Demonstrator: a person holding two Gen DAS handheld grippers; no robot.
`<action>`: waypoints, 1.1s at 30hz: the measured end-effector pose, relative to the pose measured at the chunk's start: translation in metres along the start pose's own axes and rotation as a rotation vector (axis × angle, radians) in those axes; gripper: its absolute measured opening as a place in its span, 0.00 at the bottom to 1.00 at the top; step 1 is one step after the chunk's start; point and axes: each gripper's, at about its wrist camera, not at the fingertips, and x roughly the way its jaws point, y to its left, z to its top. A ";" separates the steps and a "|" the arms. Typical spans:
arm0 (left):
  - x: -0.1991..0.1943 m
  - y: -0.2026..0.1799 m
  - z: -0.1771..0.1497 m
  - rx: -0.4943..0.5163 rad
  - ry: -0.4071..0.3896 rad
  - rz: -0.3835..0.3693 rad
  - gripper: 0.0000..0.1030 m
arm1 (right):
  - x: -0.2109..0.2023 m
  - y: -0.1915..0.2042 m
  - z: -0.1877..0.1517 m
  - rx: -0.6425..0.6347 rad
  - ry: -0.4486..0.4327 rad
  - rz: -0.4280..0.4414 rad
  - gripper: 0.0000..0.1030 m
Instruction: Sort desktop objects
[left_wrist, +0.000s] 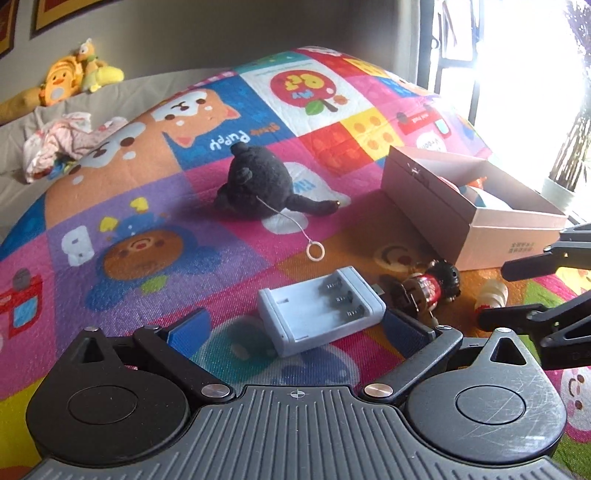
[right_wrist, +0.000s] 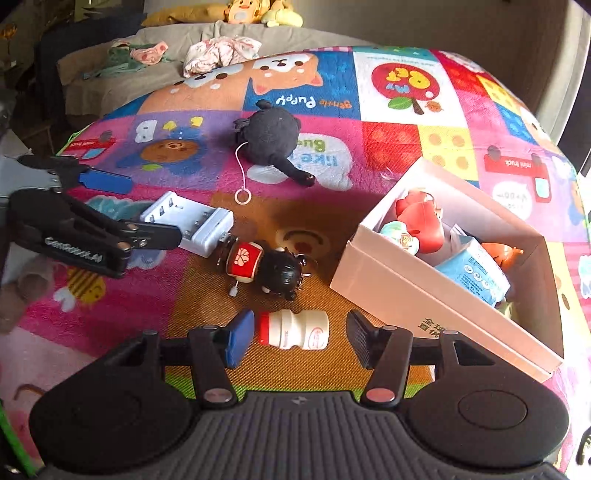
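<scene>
A small white yoghurt bottle (right_wrist: 293, 329) with a red cap lies on its side on the colourful play mat, between the fingers of my right gripper (right_wrist: 299, 339). That gripper is open, with gaps on both sides of the bottle. My left gripper (left_wrist: 295, 328) is open around a pale grey battery charger (left_wrist: 321, 310), its pads clear of it. A red-and-black doll figure (right_wrist: 266, 267) lies between charger and bottle. Further back lies a black plush toy (right_wrist: 271, 136) with a cord and ring. The pink cardboard box (right_wrist: 406, 291) at the right holds several toys.
The mat covers a bed; grey sheet (right_wrist: 110, 74) beyond it carries crumpled clothes (right_wrist: 218, 51) and yellow plush toys (left_wrist: 74, 70). A bright window (left_wrist: 524, 74) stands behind the box. My left gripper (right_wrist: 140, 206) reaches in from the left of the right wrist view.
</scene>
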 end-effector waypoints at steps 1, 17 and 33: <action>-0.002 -0.002 0.000 0.006 0.001 0.003 1.00 | 0.003 0.000 -0.001 0.003 -0.001 0.002 0.53; 0.012 -0.067 0.019 -0.007 0.103 -0.297 1.00 | -0.047 -0.045 -0.071 0.301 -0.066 -0.108 0.61; 0.052 -0.114 0.032 0.160 0.118 -0.103 0.69 | -0.049 -0.046 -0.088 0.369 -0.097 -0.125 0.82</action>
